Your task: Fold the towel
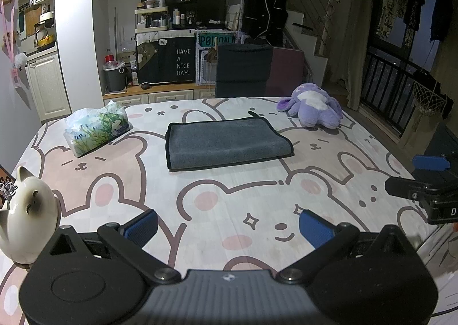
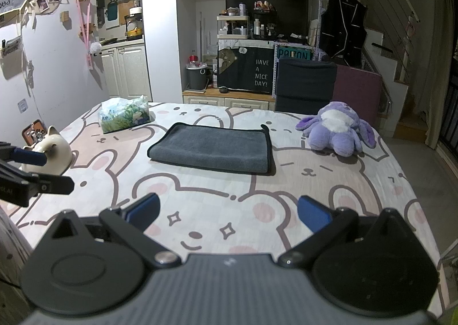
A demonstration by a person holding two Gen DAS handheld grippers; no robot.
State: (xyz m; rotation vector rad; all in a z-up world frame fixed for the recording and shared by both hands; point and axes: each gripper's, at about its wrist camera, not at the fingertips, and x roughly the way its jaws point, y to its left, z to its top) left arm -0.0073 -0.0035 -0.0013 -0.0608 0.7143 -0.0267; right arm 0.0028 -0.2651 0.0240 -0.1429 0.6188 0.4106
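The dark grey microfibre towel with black piped edging (image 1: 226, 143) lies in the middle of the left wrist frame, flat on the bear-print white and pink tablecloth (image 1: 229, 210). It reads as already doubled: a rounded fold runs along its right side in the left wrist view, and along its near-left end in the right wrist view (image 2: 211, 150). One black-edged corner curls up at the far side, so the layers are not perfectly matched. I judge at least one fold done; whether another is wanted I cannot say from the task line.

My left gripper (image 1: 227, 227) sits at the bottom of its frame, blue pads spread wide, nothing between them, well short of the towel. My right gripper (image 2: 227, 213) is the same: fingers parted, empty, held back over the near table edge. Each tool also shows at the side of the other's view. Both apart from the cloth suggests either a finished fold or a pause to line up the next pinch.

Outward: a soft green-and-white tissue pack (image 1: 96, 130) sits to the upper left of the towel, a purple plush toy (image 1: 313, 110) to the upper right, and a cream ceramic cat figurine (image 1: 27, 222) at the lower left edge. All stand clear of the towel, leaving room to fold.
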